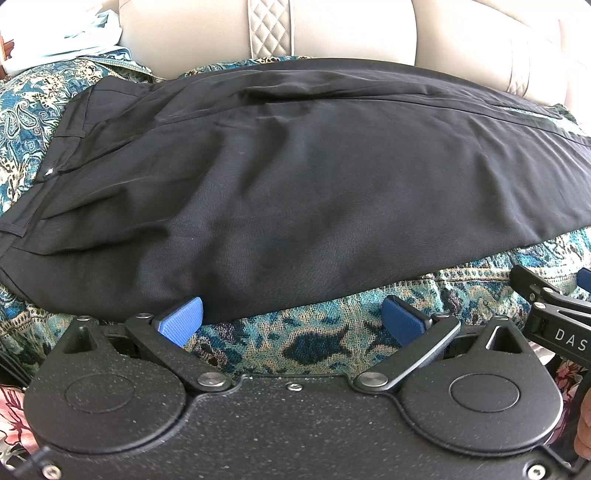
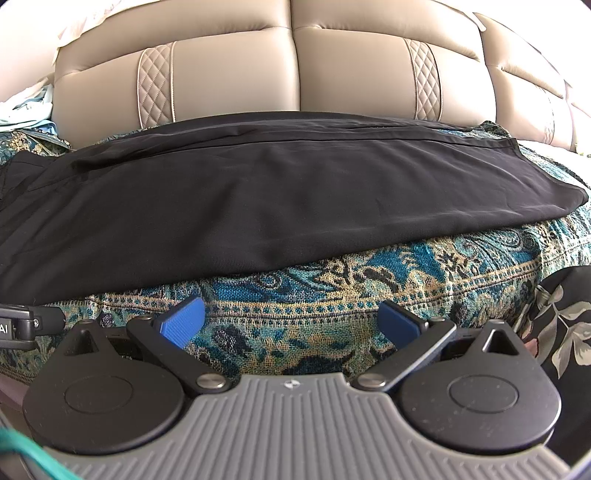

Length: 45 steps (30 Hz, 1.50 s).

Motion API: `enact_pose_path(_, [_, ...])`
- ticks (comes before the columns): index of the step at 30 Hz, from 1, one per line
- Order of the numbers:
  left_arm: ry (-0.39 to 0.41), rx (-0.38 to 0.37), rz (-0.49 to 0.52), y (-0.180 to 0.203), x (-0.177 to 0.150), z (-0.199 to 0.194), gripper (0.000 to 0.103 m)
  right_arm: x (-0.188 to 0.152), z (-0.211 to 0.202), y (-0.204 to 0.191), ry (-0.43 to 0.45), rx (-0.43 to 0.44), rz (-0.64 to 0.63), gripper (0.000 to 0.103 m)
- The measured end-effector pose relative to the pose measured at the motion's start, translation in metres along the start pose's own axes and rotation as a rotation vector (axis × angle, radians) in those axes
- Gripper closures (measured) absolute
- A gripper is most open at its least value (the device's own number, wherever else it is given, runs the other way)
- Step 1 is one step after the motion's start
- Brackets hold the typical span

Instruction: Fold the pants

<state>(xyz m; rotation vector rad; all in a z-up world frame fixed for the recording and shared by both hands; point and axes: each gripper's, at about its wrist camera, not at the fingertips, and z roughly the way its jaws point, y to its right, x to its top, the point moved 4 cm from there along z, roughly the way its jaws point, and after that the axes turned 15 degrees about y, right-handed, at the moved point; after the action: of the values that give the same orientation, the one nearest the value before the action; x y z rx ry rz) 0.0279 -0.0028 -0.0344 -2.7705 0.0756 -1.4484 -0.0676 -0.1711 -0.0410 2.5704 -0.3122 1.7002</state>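
Note:
Black pants (image 1: 280, 192) lie flat lengthwise across a patterned blue cover, one leg folded over the other, waistband (image 1: 33, 177) at the left. In the right wrist view the pants (image 2: 258, 206) stretch to the leg hems (image 2: 554, 184) at the right. My left gripper (image 1: 291, 317) is open at the near edge of the pants, its left blue pad (image 1: 181, 319) touching the fabric edge. My right gripper (image 2: 291, 319) is open, a little short of the near edge, nothing between its pads.
A blue paisley cover (image 2: 369, 295) drapes a beige leather sofa, whose backrest (image 2: 295, 74) rises behind the pants. Light clothes (image 1: 74, 33) lie at the far left. The right gripper's body (image 1: 554, 317) shows at the right edge of the left wrist view. Floral fabric (image 2: 565, 321) is at the right.

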Motion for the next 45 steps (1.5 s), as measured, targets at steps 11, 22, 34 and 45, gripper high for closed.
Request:
enact_pose_path(11, [-0.004, 0.0, 0.001, 0.0, 0.001, 0.0, 0.0, 0.0, 0.0, 0.001, -0.009, 0.013, -0.002, 0.0])
enact_pose_path(22, [-0.006, 0.001, 0.001, 0.0, 0.001, 0.0, 0.0, 0.005, 0.003, 0.001, -0.042, 0.021, -0.006, 0.0])
enact_pose_path(34, [-0.007, 0.001, 0.001, 0.0, 0.001, 0.001, 0.0, 0.007, 0.007, 0.001, -0.073, 0.033, -0.013, 0.0])
enact_pose_path(45, [-0.007, 0.003, 0.0, -0.001, 0.001, 0.0, 0.0, 0.008, 0.01, 0.002, -0.088, 0.032, -0.017, 0.0])
